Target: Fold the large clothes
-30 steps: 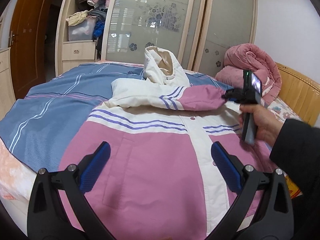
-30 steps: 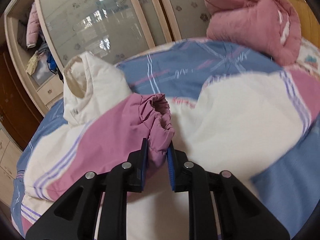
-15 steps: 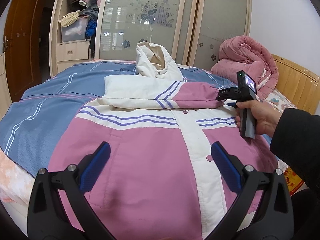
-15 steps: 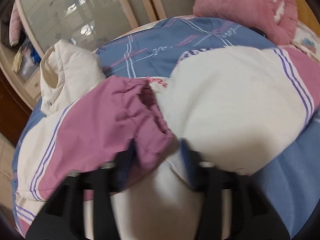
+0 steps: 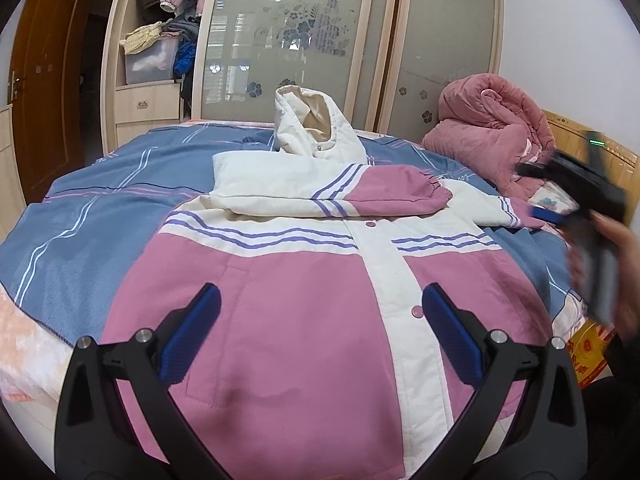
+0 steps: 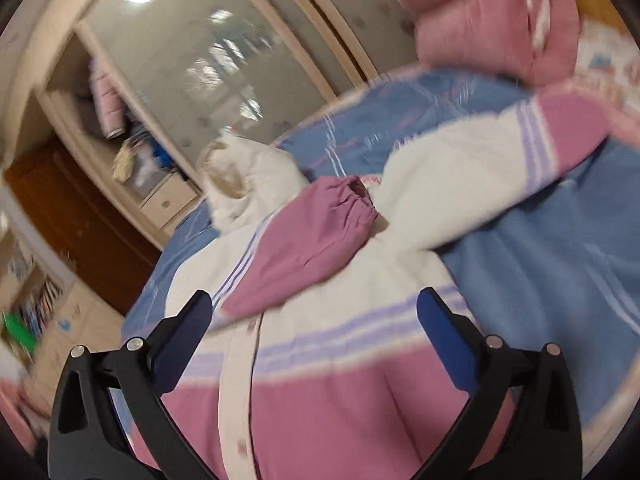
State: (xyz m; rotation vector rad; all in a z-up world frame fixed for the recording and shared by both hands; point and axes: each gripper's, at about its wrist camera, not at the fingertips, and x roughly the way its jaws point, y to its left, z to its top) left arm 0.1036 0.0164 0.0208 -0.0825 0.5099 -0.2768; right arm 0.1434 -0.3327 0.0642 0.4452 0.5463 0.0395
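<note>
A pink and white hooded jacket (image 5: 304, 304) lies face up on the bed, hood (image 5: 316, 128) at the far end. One sleeve (image 5: 332, 196) is folded across the chest, its pink cuff (image 6: 352, 204) pointing right. The other sleeve (image 6: 500, 148) lies stretched out to the right on the sheet. My left gripper (image 5: 320, 332) is open and empty above the jacket's lower front. My right gripper (image 6: 316, 332) is open and empty above the chest stripes; in the left wrist view it shows blurred at the right edge (image 5: 576, 200).
A blue striped sheet (image 5: 92, 208) covers the bed. A rolled pink quilt (image 5: 492, 132) lies at the far right by the wooden headboard (image 5: 576, 136). A wardrobe with frosted sliding doors (image 5: 292, 36) and an open shelf of clothes stands behind the bed.
My right gripper has opened, let go of the pink cuff and drawn back to the right. The folded sleeve stays across the chest. My left gripper has stayed open.
</note>
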